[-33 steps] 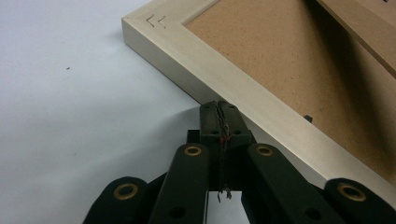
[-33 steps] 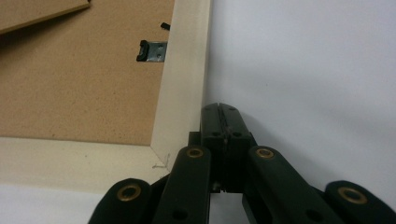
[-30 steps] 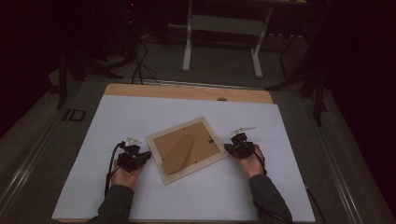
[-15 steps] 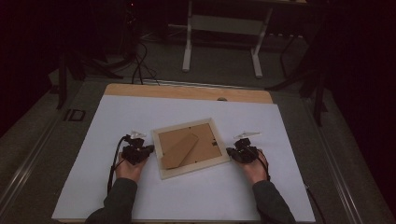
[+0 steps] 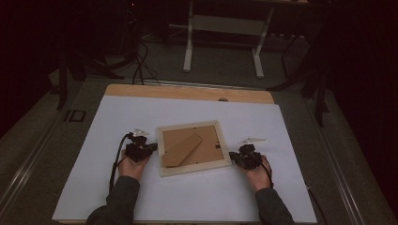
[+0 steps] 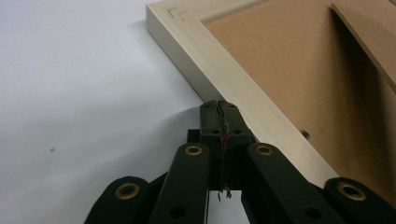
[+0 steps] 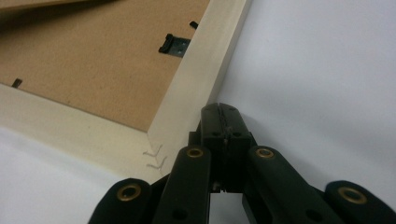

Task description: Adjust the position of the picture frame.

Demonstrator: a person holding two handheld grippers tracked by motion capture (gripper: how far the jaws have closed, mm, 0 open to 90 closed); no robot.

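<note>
Left gripper (image 5: 149, 148) and right gripper (image 5: 234, 158): both closed, empty, tips against opposite sides of frame (image 5: 194, 147). Lying face-down mid white sheet (image 5: 291, 140) on wooden table (image 5: 187, 92). Beyond: dark floor, cables (image 5: 141, 70), stand legs (image 5: 188, 47).

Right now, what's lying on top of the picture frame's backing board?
On the picture frame, which lies face down, a brown fold-out stand rests on the backing board. What's beneath the board, glass or picture, is covered.
</note>
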